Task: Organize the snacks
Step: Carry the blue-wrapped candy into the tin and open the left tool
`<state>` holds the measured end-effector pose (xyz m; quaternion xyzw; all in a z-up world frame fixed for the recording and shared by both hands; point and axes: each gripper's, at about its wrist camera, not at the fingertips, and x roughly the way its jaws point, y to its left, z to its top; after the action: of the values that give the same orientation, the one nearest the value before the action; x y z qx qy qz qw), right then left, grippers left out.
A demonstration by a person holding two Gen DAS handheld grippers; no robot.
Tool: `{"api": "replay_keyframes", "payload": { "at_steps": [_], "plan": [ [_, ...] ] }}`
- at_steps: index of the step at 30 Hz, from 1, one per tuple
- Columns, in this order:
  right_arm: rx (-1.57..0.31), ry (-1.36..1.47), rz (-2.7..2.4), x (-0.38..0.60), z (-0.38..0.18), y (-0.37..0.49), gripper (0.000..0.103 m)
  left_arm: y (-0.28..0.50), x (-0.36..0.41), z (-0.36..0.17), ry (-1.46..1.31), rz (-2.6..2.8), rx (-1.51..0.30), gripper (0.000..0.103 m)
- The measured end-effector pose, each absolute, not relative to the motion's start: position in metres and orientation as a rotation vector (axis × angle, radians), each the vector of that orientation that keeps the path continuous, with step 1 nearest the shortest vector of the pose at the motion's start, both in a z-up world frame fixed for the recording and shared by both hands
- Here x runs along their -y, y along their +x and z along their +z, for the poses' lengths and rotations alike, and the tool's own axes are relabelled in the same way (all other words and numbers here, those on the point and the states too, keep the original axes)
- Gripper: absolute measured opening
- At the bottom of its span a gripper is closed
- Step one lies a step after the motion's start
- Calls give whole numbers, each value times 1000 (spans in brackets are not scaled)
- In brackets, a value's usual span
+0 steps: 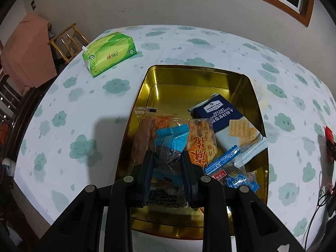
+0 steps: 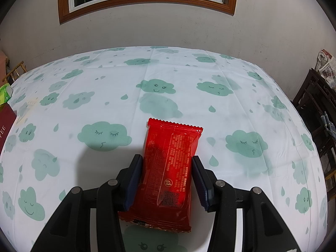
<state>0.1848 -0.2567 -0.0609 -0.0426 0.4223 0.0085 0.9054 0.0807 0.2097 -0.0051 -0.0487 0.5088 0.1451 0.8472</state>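
A: At the centre of the left wrist view, what sits in the gold tin [image 1: 247,92]?

B: Snack packets: a navy cracker pack [image 1: 222,113], an orange one [image 1: 201,142], and a blue packet [image 1: 170,145], which the left gripper [image 1: 167,166] has its jaws closed narrowly on.

A: And the right wrist view?

B: At lower centre, the right gripper [image 2: 167,168] has its jaws around a red packet [image 2: 168,163] above the cloud-print counter [image 2: 147,71]. A green tissue pack [image 1: 109,52] lies upper left in the left wrist view.
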Motion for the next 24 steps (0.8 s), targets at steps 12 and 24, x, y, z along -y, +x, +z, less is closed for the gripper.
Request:
{"api": "replay_keyframes", "payload": {
  "at_steps": [12,24],
  "plan": [
    [-872,-89,17,256,-61,185,48,81,-207,2,-69,326,-1073,36],
    [-867,-87,6,257,-59,182,45,61,-211,22,-106,340,-1026,57]
  ]
}}
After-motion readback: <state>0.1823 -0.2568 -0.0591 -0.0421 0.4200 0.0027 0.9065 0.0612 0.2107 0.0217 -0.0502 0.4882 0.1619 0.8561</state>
